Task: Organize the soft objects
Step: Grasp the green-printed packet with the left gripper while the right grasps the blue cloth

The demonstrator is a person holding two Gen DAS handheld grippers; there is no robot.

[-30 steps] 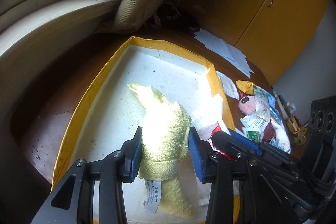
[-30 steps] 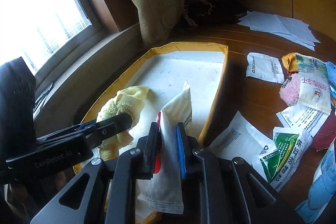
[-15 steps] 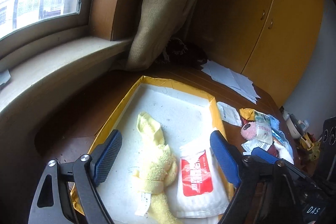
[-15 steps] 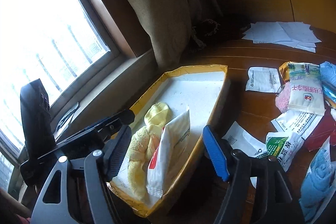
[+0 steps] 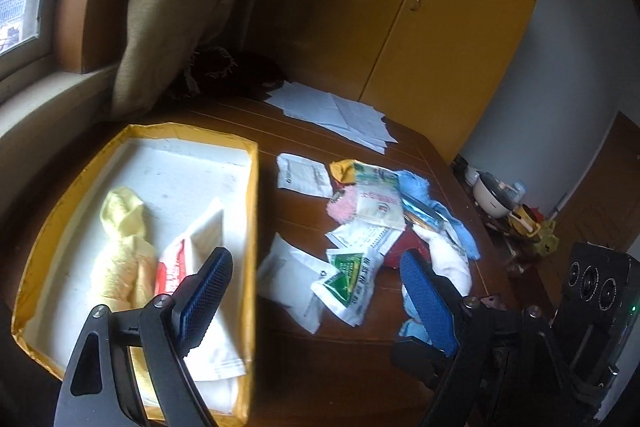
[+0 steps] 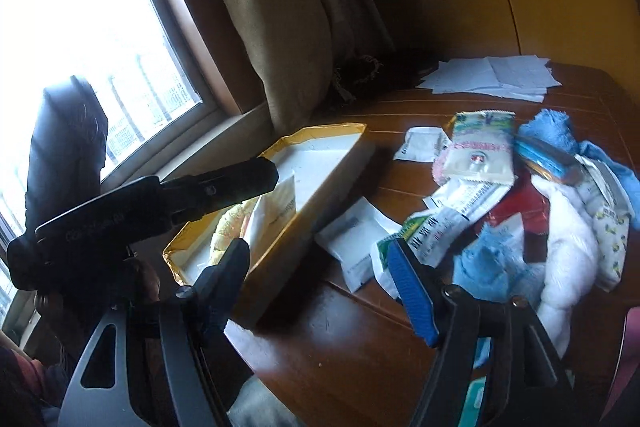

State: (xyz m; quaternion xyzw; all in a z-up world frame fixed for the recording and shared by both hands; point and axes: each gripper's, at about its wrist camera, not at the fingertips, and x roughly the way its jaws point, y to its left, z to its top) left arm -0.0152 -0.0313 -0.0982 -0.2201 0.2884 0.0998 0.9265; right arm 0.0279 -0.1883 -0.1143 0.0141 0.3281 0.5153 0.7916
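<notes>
My left gripper (image 5: 316, 301) stands wide with nothing between its pads, its jaws having just been opening; my right gripper (image 6: 320, 291) is likewise wide and empty, its jaws also just opened; both hang above the table (image 5: 344, 367). Behind the left one, the yellow towel (image 5: 120, 247) lies along the middle of the yellow-rimmed tray (image 5: 252, 211), touching the white pouch with red print (image 5: 192, 259) beside it; the tray sits at the table's window-side edge; a heap of packets and cloths (image 6: 520, 211) lies toward the table's opposite edge; loose papers (image 5: 340, 115) rest at the far corner.
</notes>
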